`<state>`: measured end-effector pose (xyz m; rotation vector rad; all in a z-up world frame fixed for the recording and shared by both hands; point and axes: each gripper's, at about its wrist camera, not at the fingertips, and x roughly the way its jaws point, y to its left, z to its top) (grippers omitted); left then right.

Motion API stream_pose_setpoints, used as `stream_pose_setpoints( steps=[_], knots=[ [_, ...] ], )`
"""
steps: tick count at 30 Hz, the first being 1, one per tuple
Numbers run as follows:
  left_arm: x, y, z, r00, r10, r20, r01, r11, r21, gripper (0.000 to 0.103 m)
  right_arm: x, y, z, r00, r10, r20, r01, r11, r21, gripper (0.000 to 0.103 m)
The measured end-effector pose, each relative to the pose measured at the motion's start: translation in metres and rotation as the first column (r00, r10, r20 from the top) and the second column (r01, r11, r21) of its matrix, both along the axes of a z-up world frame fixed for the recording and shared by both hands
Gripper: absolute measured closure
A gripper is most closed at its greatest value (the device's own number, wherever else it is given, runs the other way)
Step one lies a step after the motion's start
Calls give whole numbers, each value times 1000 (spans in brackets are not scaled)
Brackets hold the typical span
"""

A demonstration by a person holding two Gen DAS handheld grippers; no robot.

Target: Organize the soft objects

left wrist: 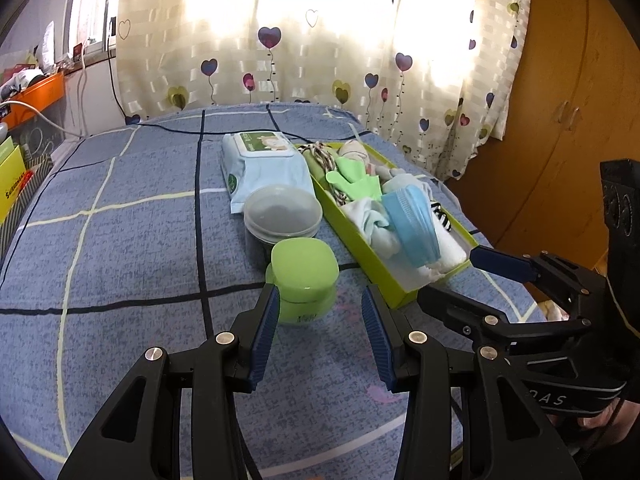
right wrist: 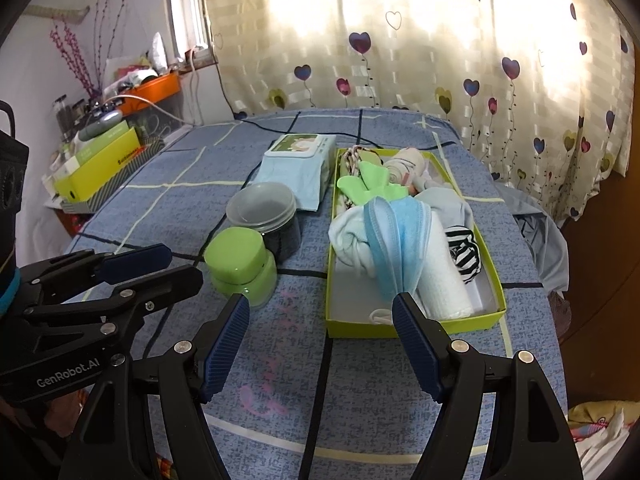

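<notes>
Socks, cloths and a blue face mask (right wrist: 400,236) already fill the green box (right wrist: 416,326) on the bed (right wrist: 360,392). Left hand-held gripper (left wrist: 318,328) and right hand-held gripper (right wrist: 320,340) hover spread, empty; task looks nearly finished.

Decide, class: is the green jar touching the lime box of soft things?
Apart. The right wrist view shows a strip of blue bedsheet between the green jar and the lime box.

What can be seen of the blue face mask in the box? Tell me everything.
The blue face mask is pleated, soft-looking fabric, bunched into an arch atop the pile in the yellow-green box. It leans on a rolled white towel and pale cloth. A white loop at the box's near wall may be its ear strap. Neither gripper touches it.
</notes>
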<state>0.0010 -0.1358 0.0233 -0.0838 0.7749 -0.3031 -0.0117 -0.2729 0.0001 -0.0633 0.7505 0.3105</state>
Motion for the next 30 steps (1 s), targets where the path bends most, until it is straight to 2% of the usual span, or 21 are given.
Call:
stream_pose_setpoints(
  steps=[12,16,22,24,26,28,29,30],
  knots=[
    [8,3,-9,1000,4,-30,-4,1000,3,59,8,3,-9,1000,8,-27,-8,1000,5,29],
    [10,6,-7,999,-11,-31,10,999,-37,59,11,-2,-5,1000,21,-9,-21,1000,7,29],
    [15,-3,1,998,-55,-24,52,994,-93,59,18,-30,2,999,-26,20,26,999,35,30],
    [17,-11,4,997,-80,-21,77,991,-106,59,25,-40,0,999,-41,16,41,998,38,41],
    [17,-18,7,995,-96,-5,95,991,-97,59,32,-48,-3,999,-49,8,49,998,38,63],
    [17,-27,10,993,-119,7,120,989,-92,59,43,-56,-10,998,-60,-12,60,998,35,79],
    [18,-29,10,992,-127,8,127,988,-91,59,47,-58,-14,998,-63,-21,63,997,36,83],
    [19,-32,10,991,-131,9,131,988,-87,59,53,-62,-19,997,-64,-35,66,997,35,84]
  ],
)
